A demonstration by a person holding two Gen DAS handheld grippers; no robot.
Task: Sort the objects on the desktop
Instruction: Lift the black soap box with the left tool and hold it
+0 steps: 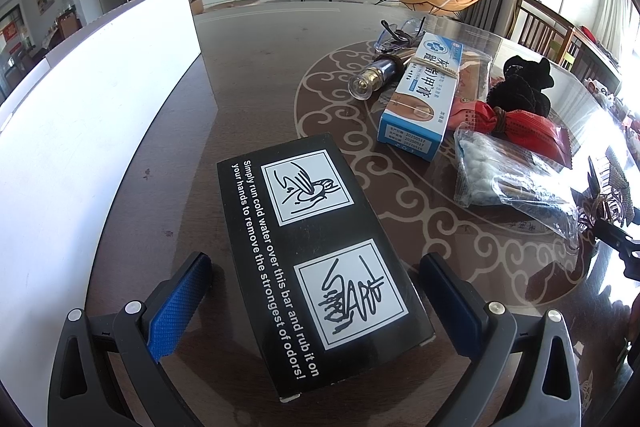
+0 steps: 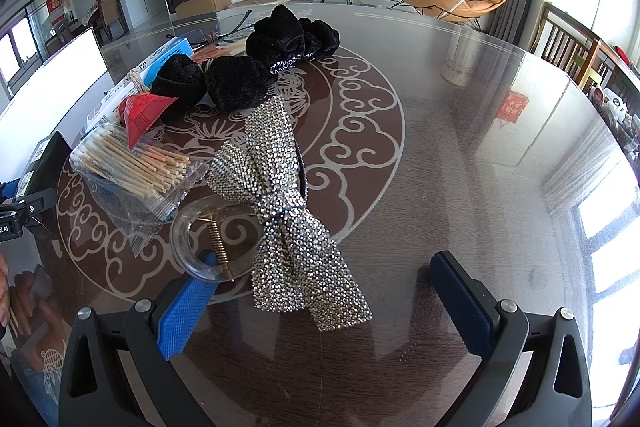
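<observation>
left wrist: black box (image 1: 324, 267) betw. open fingers (image 1: 180, 303)

Table (image 2: 460, 131): dark brown wood grain, pale cloud-scroll pattern in a ring.
Near box (image 1: 324, 267): black, white lettering, two white panels with black line drawings.
Far box (image 1: 416, 99): white and blue, tan picture on its face.
Bow (image 2: 288, 211): silver rhinestones all over.
Clip (image 2: 208, 235): clear, brass-coloured spring.
Swabs (image 2: 136, 163): tan sticks, white tips, clear bag.
Packet (image 2: 140, 115): red.
Scrunchies (image 2: 236, 83): black plush.
Board (image 1: 80, 99): plain white.
Pads (image 2: 184, 311): blue, knurled.
</observation>
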